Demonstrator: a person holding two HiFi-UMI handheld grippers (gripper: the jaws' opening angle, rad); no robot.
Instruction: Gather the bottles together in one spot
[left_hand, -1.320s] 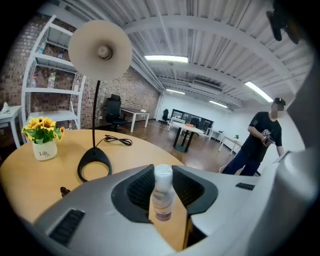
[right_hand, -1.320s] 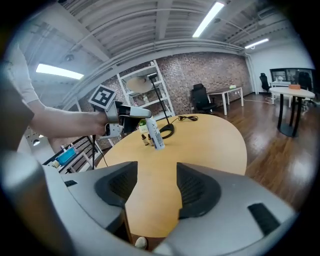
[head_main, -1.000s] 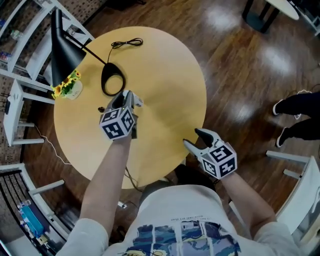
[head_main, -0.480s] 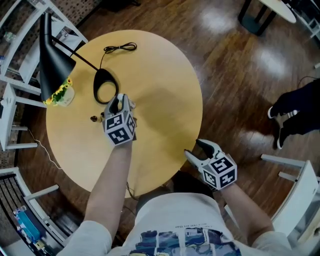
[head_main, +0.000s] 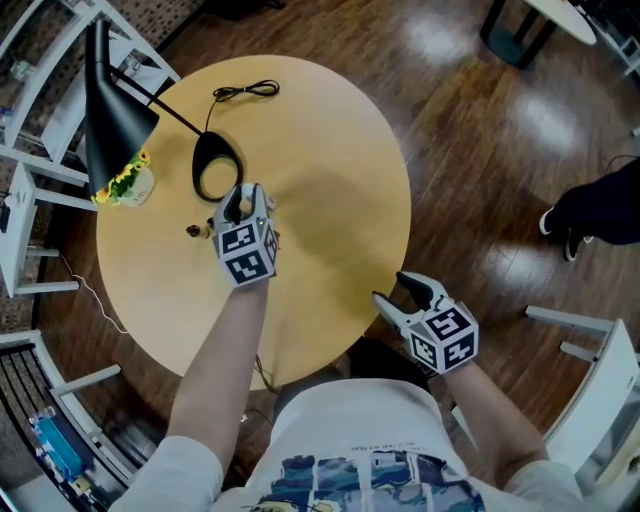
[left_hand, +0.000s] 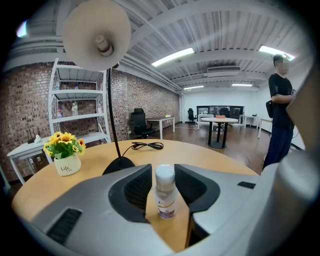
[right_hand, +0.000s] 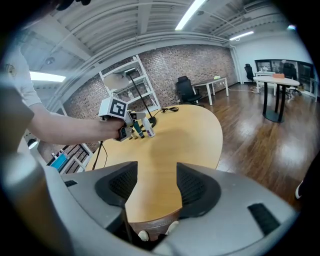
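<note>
bottle (left_hand: 165, 196) upright btwn left tool (left_hand: 164, 175) jaws, just opened off it, right tool (right_hand: 156, 170) apart, empty

A round wooden table (head_main: 330, 150) stands on dark, glossy plank flooring (head_main: 480, 150). Behind the table rises a brick wall (left_hand: 30, 95) with white metal shelving (left_hand: 75, 117). Beyond the table, a black office chair (left_hand: 137, 122) sits under ceiling strip lights (left_hand: 172, 56).

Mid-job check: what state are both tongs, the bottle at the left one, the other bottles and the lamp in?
Left tongs: open, jaws have just been opening, either side of the bottle without pressing it.
Bottle: capped, upright on the table.
Right tongs: open, empty, at the table's near edge.
Other bottles: standing close beside the left tongs.
Lamp: upright, unlit.
</note>
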